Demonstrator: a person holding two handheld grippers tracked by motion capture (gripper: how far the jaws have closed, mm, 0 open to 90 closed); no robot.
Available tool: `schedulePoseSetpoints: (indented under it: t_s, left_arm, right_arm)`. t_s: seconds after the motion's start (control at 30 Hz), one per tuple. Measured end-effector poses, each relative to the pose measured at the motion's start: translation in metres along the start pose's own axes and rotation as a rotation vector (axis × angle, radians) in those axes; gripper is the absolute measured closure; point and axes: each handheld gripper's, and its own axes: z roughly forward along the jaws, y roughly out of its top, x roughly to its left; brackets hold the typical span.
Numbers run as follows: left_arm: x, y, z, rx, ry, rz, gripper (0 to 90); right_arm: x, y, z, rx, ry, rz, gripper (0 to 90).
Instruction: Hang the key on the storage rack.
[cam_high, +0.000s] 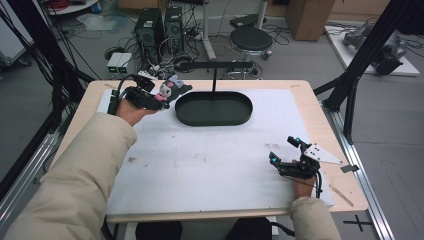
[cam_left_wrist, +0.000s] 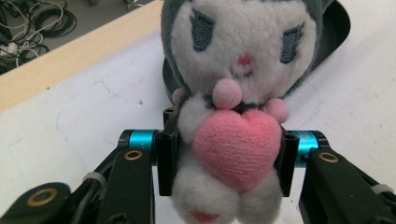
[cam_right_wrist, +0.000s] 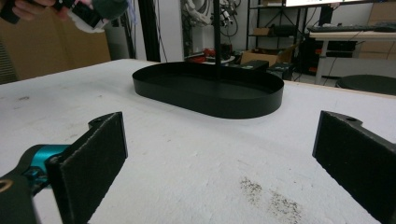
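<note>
While its pink heart is bulging forward between the two black jaws, the plush toy (cam_left_wrist: 233, 93) is facing the left gripper view's camera: a white, round face with grey stitched eyes, a small pink mouth, a grey hood around the head, pink pom-poms at the neck and a white body with a pink patch on one foot. The left gripper (cam_left_wrist: 224, 161) is pinching it across the body, one pad pressing in at each side of the heart. In the high view the toy (cam_high: 170, 89) is being held at the far left of the table, just beside the left end of the black oval tray (cam_high: 214, 108), with the person's left hand (cam_high: 131, 111) wrapping the gripper (cam_high: 165, 97) and a cream sleeve (cam_high: 75, 180) reaching in from below. A thin black post is rising from the tray's far edge.

Well apart, near the right front edge of the white table mat (cam_high: 200, 165), the right gripper (cam_high: 284, 150) is resting low with its jaws spread wide. Its own view is showing the two padded jaws (cam_right_wrist: 219, 154) standing far apart over bare mat, pointing toward the tray (cam_right_wrist: 210, 91).
</note>
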Motion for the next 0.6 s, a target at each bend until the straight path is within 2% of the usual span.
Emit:
schedulePoseSetpoints:
  t_s: [0.1,0.13,0.2,0.53,0.6]
  left_arm:
    - [0.000,0.007,-0.003,-0.010,0.004,-0.011,56.3]
    - [0.000,0.011,-0.004,-0.019,-0.004,-0.026,56.3]
    - [0.000,0.013,-0.005,-0.024,-0.006,-0.026,56.3]
    - [-0.005,0.043,-0.005,-0.013,0.026,-0.043,56.3]
    - [-0.006,0.047,-0.004,-0.017,0.019,-0.053,56.3]
  right_arm:
    - [0.000,0.000,0.000,0.001,0.000,0.000,2.2]
    - [0.000,0.000,0.000,0.000,0.000,0.000,2.2]
    - [0.000,0.000,0.000,0.001,-0.001,-0.002,2.2]
    - [0.000,0.000,0.000,0.002,0.002,-0.001,2.2]
    - [0.000,0.000,0.000,0.000,0.000,0.002,2.2]
